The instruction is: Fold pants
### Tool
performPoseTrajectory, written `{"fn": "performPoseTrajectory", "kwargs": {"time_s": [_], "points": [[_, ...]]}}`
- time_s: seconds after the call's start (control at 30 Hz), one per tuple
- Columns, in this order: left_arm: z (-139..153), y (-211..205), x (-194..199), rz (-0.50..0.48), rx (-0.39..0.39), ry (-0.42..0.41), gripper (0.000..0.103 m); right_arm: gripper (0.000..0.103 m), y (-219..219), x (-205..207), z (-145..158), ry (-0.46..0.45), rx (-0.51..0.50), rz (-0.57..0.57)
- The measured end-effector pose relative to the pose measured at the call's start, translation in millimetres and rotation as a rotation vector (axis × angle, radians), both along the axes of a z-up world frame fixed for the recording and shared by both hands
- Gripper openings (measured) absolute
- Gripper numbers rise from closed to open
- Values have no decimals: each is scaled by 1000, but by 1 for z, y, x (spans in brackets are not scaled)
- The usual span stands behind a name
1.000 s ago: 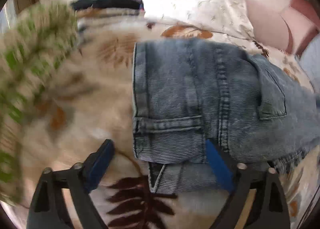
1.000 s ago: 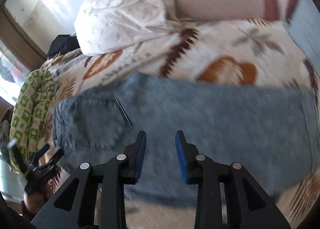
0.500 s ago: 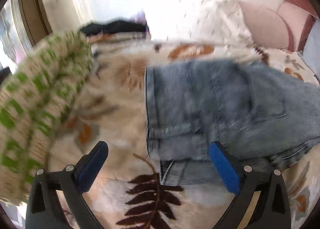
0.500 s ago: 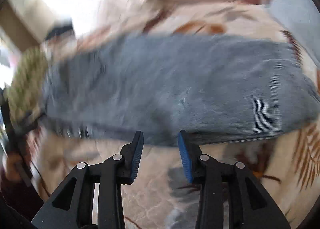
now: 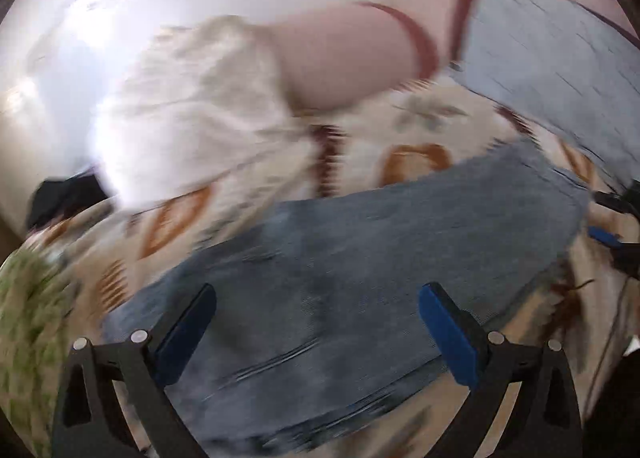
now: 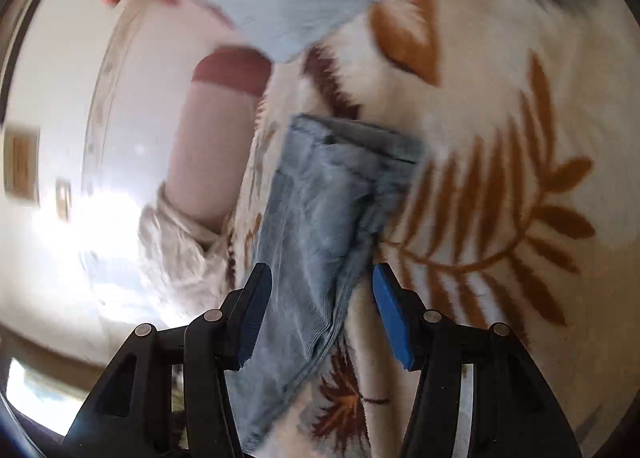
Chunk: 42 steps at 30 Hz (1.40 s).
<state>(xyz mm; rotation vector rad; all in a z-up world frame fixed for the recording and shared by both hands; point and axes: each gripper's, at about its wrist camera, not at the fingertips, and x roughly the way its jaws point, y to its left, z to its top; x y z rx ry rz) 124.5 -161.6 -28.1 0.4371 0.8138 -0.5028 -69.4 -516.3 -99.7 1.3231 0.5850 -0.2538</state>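
The faded blue jeans [image 5: 360, 270] lie folded lengthwise on the leaf-patterned blanket [image 5: 420, 125]. My left gripper [image 5: 316, 318] is open wide over the middle of the jeans, holding nothing. In the right wrist view the jeans [image 6: 320, 217] run away from the camera, their leg end toward the top. My right gripper [image 6: 320, 310] is open, its jaws astride the near edge of the denim without clamping it. The right gripper's blue pad also shows at the left wrist view's right edge [image 5: 606, 238]. Both views are motion-blurred.
A white patterned pillow [image 5: 192, 105] and a pink pillow [image 5: 344, 57] lie at the head of the bed. A pale blue cloth [image 5: 552, 57] lies at the right. A green-patterned fabric [image 5: 28, 318] sits at the left edge.
Both grippers have swung round: the left from the waistband end to above the jeans' middle, the right to the leg end. The right jaws have opened wider.
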Motion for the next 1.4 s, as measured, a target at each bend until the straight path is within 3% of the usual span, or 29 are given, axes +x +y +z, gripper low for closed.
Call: {"fn": "performPoseTrajectory", "kwargs": {"time_s": [0.07, 0.2, 0.47, 0.7, 1.1, 1.4], "points": [[-3, -34, 9, -83, 22, 44, 102, 53, -8, 1, -10, -1, 70, -36], [-5, -89, 32, -143, 51, 116, 102, 53, -14, 12, -12, 24, 59, -32], [-10, -170, 58, -224, 77, 165, 102, 53, -29, 14, -20, 9, 96, -63], [-20, -238, 68, -354, 117, 204, 102, 53, -42, 13, -26, -8, 134, -82], [-47, -328, 67, -587, 89, 378, 102, 50, -45, 9, -32, -29, 147, -97], [-69, -359, 81, -591, 37, 535, 94, 48, -42, 3, -35, -26, 133, -107]]}}
